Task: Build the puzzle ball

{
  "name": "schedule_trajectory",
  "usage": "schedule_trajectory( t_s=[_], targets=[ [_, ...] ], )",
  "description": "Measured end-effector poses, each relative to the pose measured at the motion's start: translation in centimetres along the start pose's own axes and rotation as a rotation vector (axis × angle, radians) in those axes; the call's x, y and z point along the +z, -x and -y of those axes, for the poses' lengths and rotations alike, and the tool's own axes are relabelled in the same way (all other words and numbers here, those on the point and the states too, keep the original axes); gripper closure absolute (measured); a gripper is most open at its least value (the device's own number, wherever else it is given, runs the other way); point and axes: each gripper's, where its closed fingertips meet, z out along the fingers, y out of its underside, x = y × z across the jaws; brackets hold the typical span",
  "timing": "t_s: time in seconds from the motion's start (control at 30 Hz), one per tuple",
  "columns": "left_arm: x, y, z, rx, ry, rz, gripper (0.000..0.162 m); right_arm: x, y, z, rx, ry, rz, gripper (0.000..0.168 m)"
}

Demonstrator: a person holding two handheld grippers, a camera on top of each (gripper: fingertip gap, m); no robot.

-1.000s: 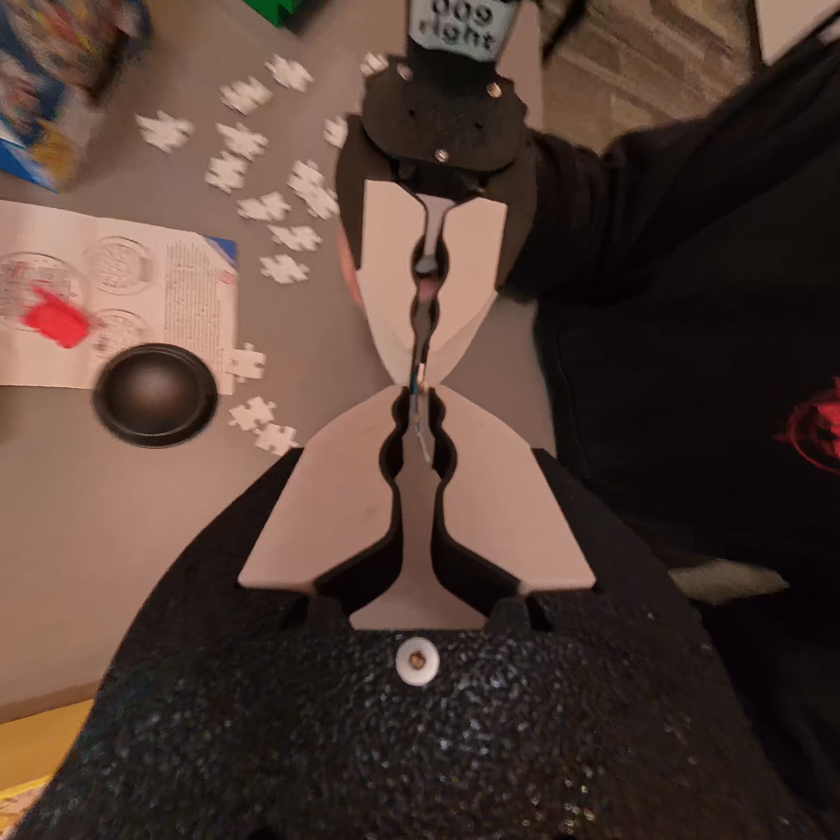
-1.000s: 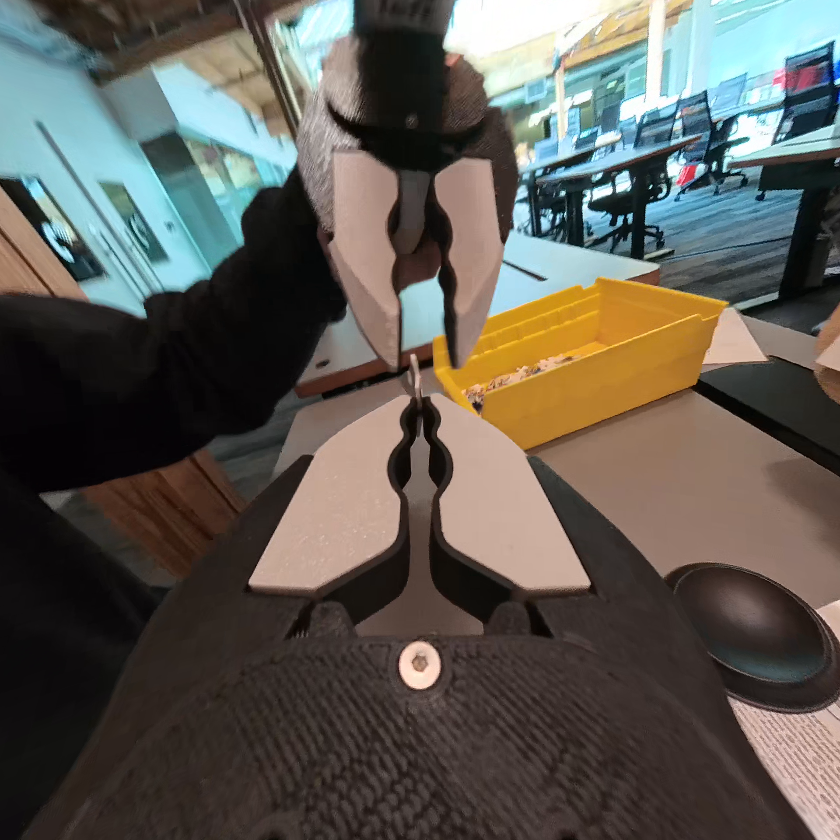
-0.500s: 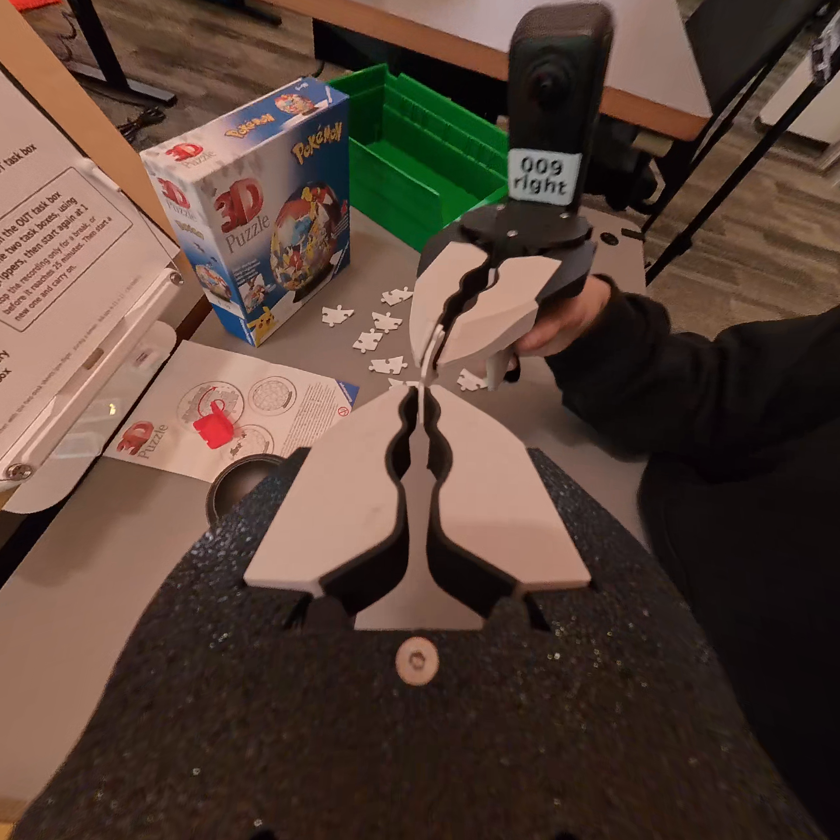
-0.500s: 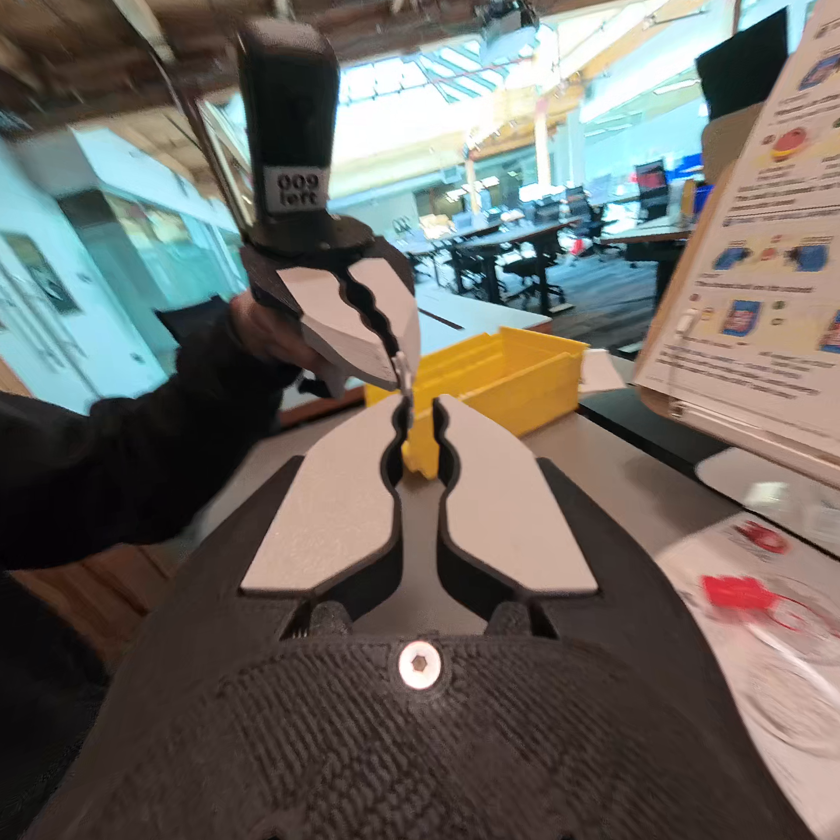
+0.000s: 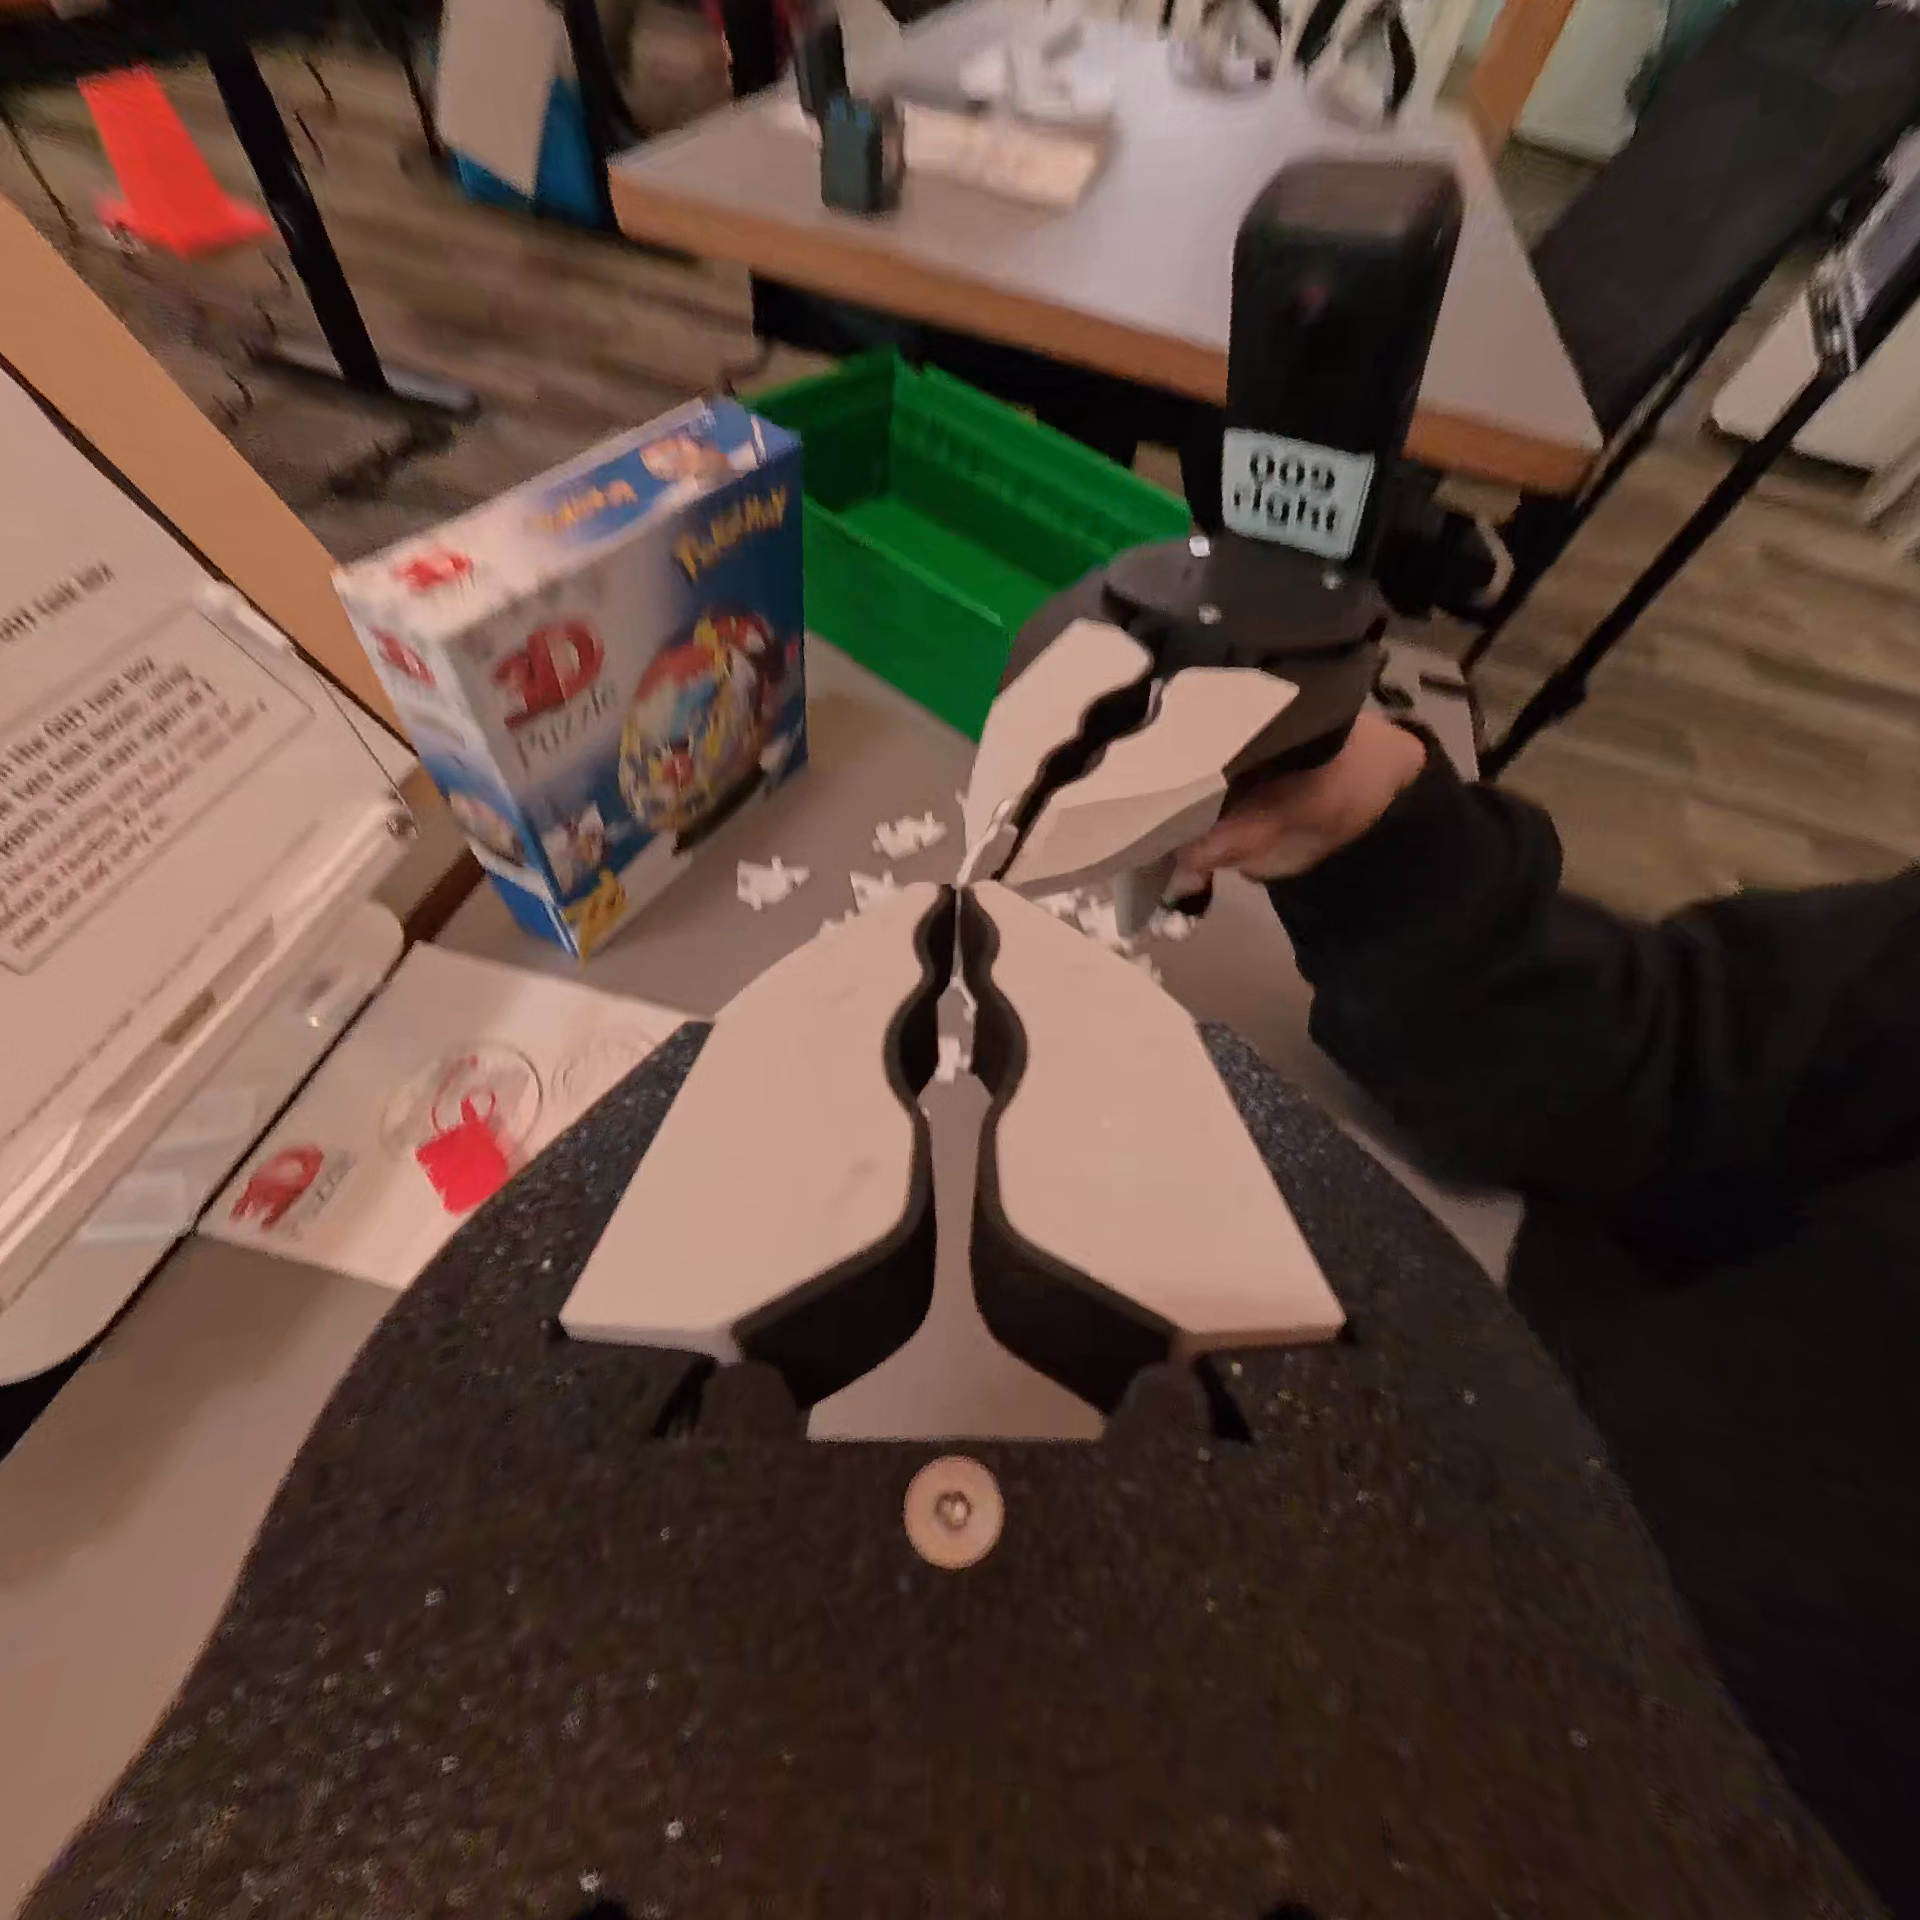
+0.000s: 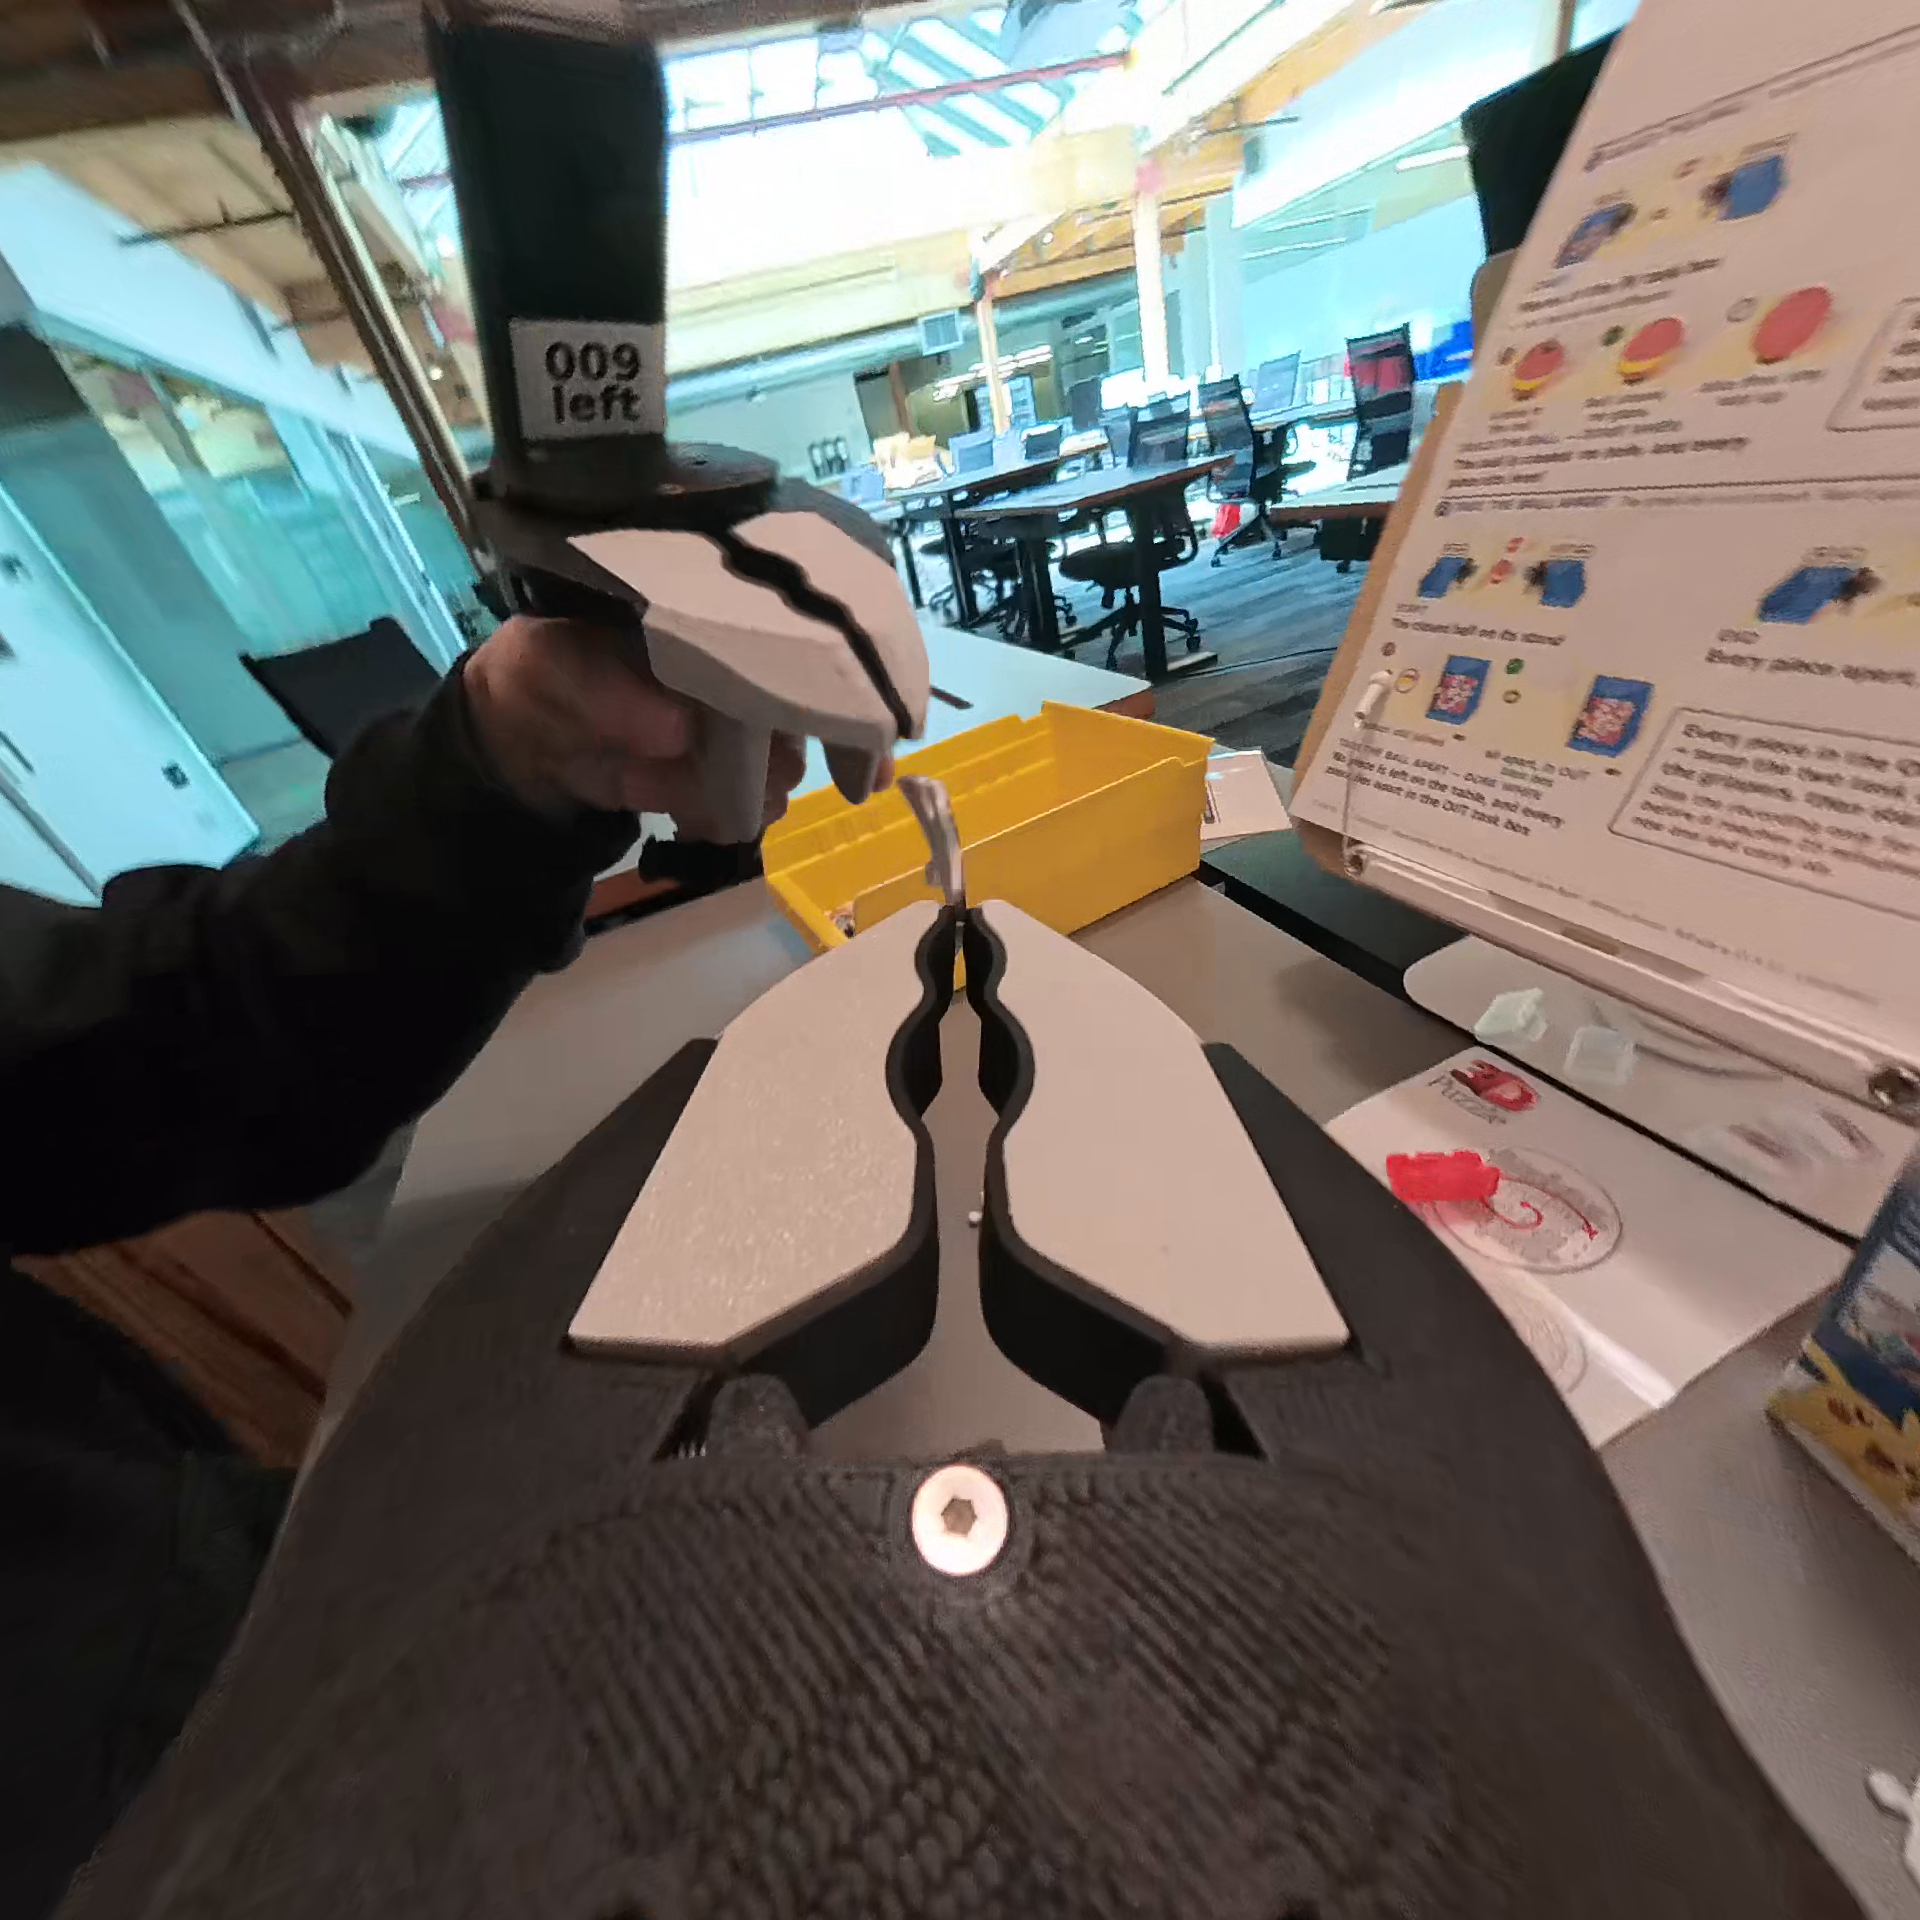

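Nearest in the left wrist view, the left gripper (image 5: pixel 956 920) is pinched almost closed; a thin pale edge sits between its tips, likely a puzzle piece, though blur makes this uncertain. In the right wrist view the right gripper (image 6: pixel 957 912) is clamping the lower edge of a curved puzzle piece (image 6: pixel 938 836), which is standing up and arching toward the left gripper's tips.

Judged from its look, the piece is light, thin, stiff plastic with a slick face. It is likely to pivot or pop out if nipped at a tab, so the flat body near an edge is the better hold.

Farther off, loose pieces (image 5: pixel 902 831) are lying on the grey table (image 5: pixel 665 935), with the puzzle box (image 5: pixel 603 717) at far left.

Compared with half a second ago, the right gripper's tips are closing from a visible gap onto the piece, and the left gripper is lifting slightly clear.
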Motion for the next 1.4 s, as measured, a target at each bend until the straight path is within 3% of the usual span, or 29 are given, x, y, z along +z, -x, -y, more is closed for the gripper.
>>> schedule_trajectory(
  t_s=[0.1,0.27,0.33,0.43,0.53,0.87,0.97,1.2,1.4],
  targets=[
    [0.9,-0.6,1.2,0.007,-0.075,-0.024,0.162,-1.8,-0.3,-0.2,0.026,-0.027,-0.012,0.167],
    [4.2,-1.4,-0.6,0.006,-0.008,-0.062,0.162,-5.4,-1.7,0.7,0.065,-0.138,-0.090,0.167],
    [5.5,-1.9,-0.6,0.008,-0.035,-0.072,0.141,-6.3,-1.6,0.6,0.088,-0.153,-0.063,0.167],
    [7.2,-2.9,-0.3,0.004,-0.068,-0.107,0.146,-6.7,-1.7,-0.2,0.091,-0.149,-0.068,0.167],
    [8.0,-2.6,0.0,-0.005,-0.108,-0.087,0.161,-7.0,-1.7,-0.4,0.121,-0.189,-0.058,0.166],
    [7.6,-1.8,-3.3,-0.117,-0.049,-0.140,0.162,-5.7,-1.7,-4.0,0.121,-0.110,-0.010,0.164],
    [6.9,-0.1,-5.3,-0.162,0.041,-0.092,0.161,-6.2,-3.2,-6.1,0.049,-0.026,-0.109,0.138],
    [7.8,3.6,-16.2,-0.278,0.603,-0.103,0.161,-10.0,-7.0,-7.0,-0.129,-0.019,-0.359,0.137],
    [11.0,5.4,-20.7,-0.398,0.797,-0.141,0.161,-9.8,-6.9,-9.0,-0.272,0.053,-0.346,0.123]
  ],
)
